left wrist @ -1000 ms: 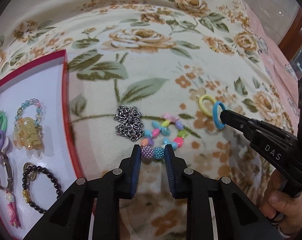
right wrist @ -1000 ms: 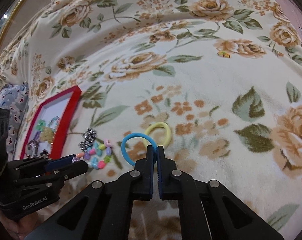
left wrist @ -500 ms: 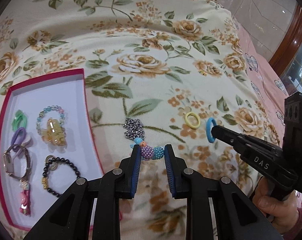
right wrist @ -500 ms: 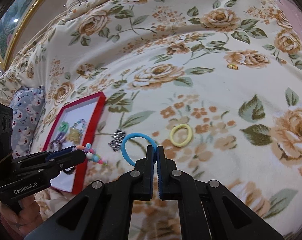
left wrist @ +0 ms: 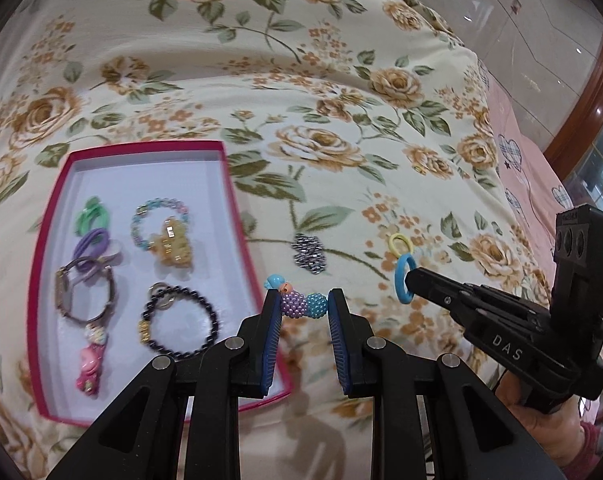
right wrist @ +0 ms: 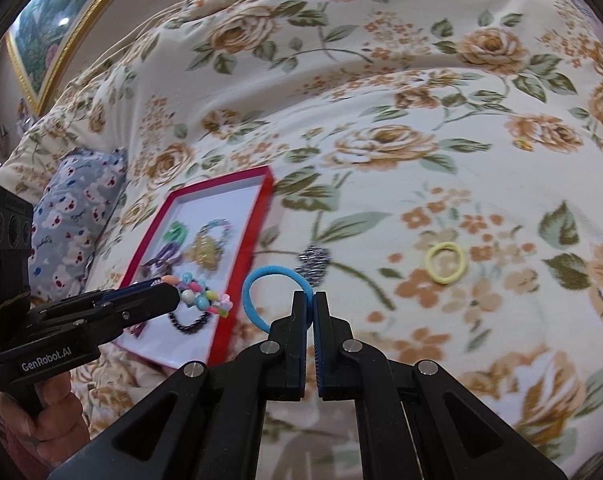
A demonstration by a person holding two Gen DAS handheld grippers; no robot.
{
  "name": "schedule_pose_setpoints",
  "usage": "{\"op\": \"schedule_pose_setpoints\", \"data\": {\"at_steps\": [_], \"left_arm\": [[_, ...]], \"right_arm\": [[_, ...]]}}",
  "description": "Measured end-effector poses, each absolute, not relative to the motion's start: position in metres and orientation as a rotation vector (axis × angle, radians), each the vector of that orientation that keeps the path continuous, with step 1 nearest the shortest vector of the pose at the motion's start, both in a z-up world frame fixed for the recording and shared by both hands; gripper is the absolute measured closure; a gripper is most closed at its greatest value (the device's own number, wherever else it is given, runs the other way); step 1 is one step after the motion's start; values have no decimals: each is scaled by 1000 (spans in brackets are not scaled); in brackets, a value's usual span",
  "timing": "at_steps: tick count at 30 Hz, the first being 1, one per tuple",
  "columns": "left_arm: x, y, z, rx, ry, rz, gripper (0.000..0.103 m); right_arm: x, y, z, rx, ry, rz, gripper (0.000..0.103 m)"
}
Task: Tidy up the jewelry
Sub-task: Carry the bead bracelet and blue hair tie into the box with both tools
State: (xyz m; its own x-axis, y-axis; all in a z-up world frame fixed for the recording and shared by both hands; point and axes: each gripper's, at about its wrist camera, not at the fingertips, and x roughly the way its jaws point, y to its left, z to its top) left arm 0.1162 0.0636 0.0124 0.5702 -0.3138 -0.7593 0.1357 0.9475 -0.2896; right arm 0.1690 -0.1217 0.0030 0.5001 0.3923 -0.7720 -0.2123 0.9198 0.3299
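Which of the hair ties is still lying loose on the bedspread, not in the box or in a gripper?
The yellow hair tie, flat on the floral bedspread. The blue hair tie is pinched in the right gripper.

"DAS" is printed on the right gripper; "GenRobot.AI" is printed on the left gripper.
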Motion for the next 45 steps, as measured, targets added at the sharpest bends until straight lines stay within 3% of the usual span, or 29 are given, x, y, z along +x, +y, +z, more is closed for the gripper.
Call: {"op": "schedule_pose_setpoints", "data": {"at_steps": [45], "left_arm": [[84,162,-12,-358,964,-70,81]], "right_arm": [[170,-10,-22,81,1079,577,101]]}}
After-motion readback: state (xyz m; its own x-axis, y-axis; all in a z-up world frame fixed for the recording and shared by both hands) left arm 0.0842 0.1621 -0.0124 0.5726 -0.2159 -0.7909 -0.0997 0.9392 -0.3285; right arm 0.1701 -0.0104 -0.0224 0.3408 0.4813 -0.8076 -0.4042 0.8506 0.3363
